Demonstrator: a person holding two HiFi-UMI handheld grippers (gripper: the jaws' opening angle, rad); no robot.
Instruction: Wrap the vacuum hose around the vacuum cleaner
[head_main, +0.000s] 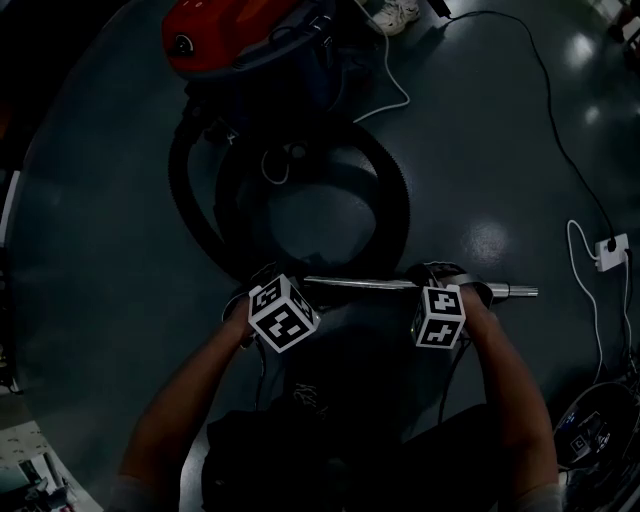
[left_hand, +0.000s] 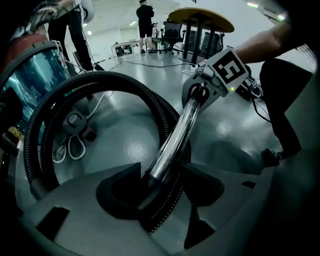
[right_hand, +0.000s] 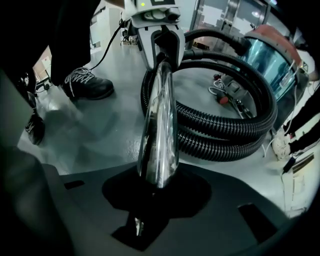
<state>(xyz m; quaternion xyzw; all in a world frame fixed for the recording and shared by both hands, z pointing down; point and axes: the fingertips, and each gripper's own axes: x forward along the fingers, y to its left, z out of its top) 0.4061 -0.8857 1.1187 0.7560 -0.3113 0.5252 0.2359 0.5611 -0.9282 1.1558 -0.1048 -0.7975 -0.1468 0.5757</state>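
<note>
The red vacuum cleaner (head_main: 240, 40) stands at the top of the head view, its blue-tinted body (left_hand: 30, 75) at the left of the left gripper view. Its black ribbed hose (head_main: 395, 200) lies in loops on the floor in front of it. The hose ends in a shiny metal wand (head_main: 360, 284), held level between both grippers. My left gripper (left_hand: 155, 187) is shut on the wand's dark cuff where the hose joins. My right gripper (right_hand: 157, 192) is shut on the wand (right_hand: 159, 125) further along. The wand's free end (head_main: 515, 291) sticks out to the right.
A white cable runs to a socket block (head_main: 612, 248) on the floor at the right. Another white cord (head_main: 395, 95) curls beside the vacuum. A person's shoe (right_hand: 85, 85) stands close behind. A round table (left_hand: 200, 20) and standing people are far off.
</note>
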